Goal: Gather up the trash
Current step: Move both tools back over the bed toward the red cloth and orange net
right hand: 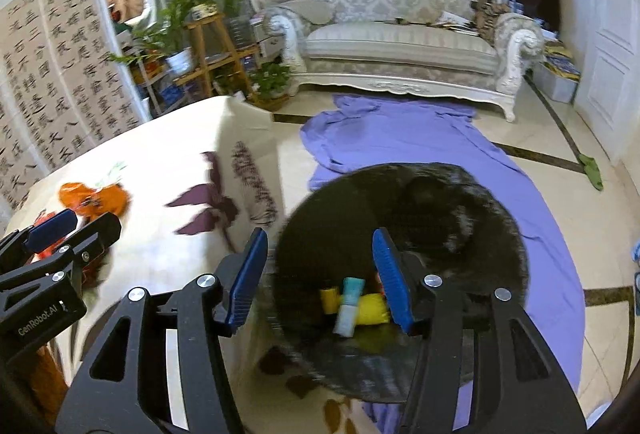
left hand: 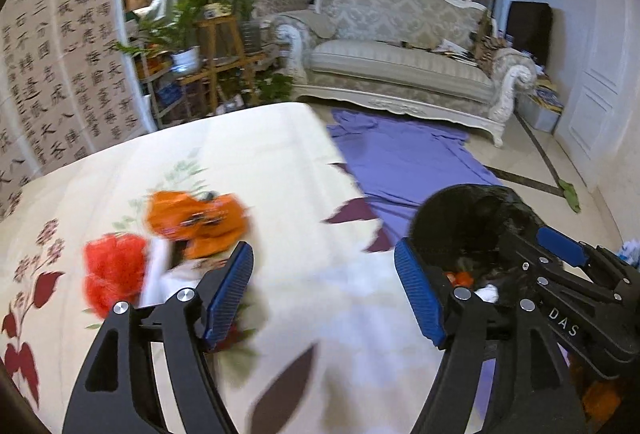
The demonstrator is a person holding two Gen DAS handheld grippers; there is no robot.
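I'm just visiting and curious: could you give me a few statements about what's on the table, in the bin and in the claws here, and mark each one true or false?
1. An orange wrapper lies on the flowered tablecloth. True.
2. The left claw is clamped on the orange wrapper. False: its fingers stand apart with nothing between them, and the wrapper lies beyond them.
3. The black bin already holds something yellow. True.
4. The bin stands on the sofa. False: it sits beside the table, over the purple cloth on the floor.
5. The right claw holds nothing and hangs over the bin. True.
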